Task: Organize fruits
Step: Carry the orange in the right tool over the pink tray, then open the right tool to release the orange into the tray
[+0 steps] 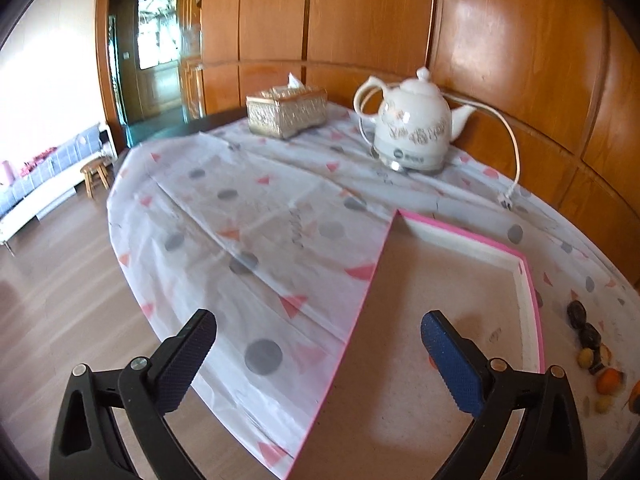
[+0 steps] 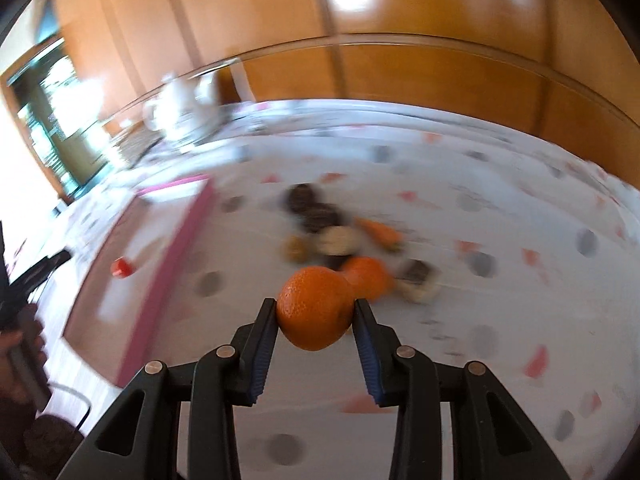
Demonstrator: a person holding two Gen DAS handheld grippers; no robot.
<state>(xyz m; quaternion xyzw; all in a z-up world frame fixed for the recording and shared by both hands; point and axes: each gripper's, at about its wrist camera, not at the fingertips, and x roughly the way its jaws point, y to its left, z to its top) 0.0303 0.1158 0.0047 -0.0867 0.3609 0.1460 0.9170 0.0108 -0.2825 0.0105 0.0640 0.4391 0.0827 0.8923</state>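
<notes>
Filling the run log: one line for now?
left hand-held gripper open, empty | right hand-held gripper holds orange | pink tray nearby

The whole right wrist view is smeared by motion blur; the white ceramic kettle (image 2: 182, 114) shows only as a pale streak; the dark round pieces (image 2: 316, 210) among the scattered fruit cannot be identified; in the left wrist view, the pink-edged shallow cardboard box (image 1: 534, 304) is cut off below; a small red-orange object (image 1: 433, 361) hides behind the blue pad (image 1: 452, 360); the little fruits (image 1: 586, 356) near the right edge are too small to name.
</notes>
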